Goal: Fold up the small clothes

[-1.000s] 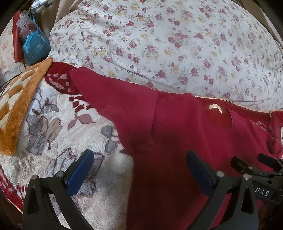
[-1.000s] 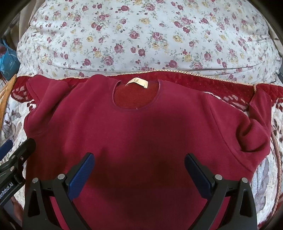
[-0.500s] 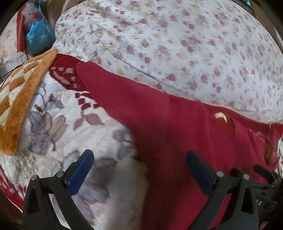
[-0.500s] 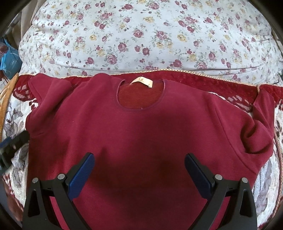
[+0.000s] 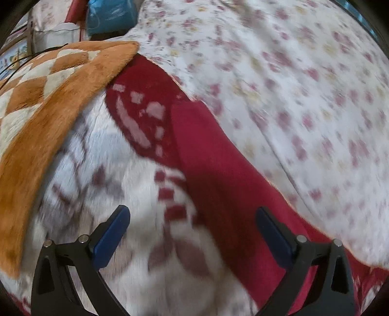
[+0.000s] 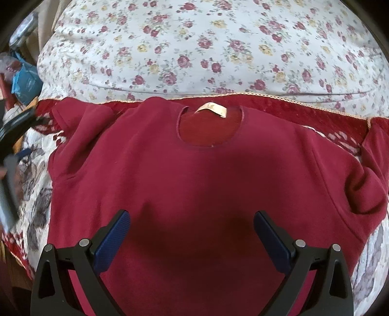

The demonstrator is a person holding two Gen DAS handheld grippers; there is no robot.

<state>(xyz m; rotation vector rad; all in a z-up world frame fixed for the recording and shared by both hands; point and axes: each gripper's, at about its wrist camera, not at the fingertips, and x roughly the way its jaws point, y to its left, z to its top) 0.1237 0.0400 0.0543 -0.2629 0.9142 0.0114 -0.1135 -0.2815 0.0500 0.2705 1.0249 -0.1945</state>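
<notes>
A small dark red sweater (image 6: pixel 194 189) lies flat and face up on a patterned blanket (image 6: pixel 36 199), neck opening with a cream label (image 6: pixel 211 109) at the far side. My right gripper (image 6: pixel 192 231) is open and empty above the sweater's chest. My left gripper (image 5: pixel 192 231) is open and empty over the blanket, beside the sweater's left sleeve (image 5: pixel 218 175), which runs toward the far left. The left view is blurred. The left gripper also shows as a blurred dark shape at the left edge of the right wrist view (image 6: pixel 12 150).
A floral duvet (image 6: pixel 206 48) bulges behind the sweater. An orange and cream checkered mat (image 5: pixel 43 109) lies at the far left. A blue bag (image 5: pixel 109 14) and clutter sit beyond it. The sweater's right sleeve (image 6: pixel 372 170) is bunched at the right.
My left gripper has swung left and forward, away from the sweater's body and over the blanket beside the left sleeve. My right gripper has moved slightly closer over the chest.
</notes>
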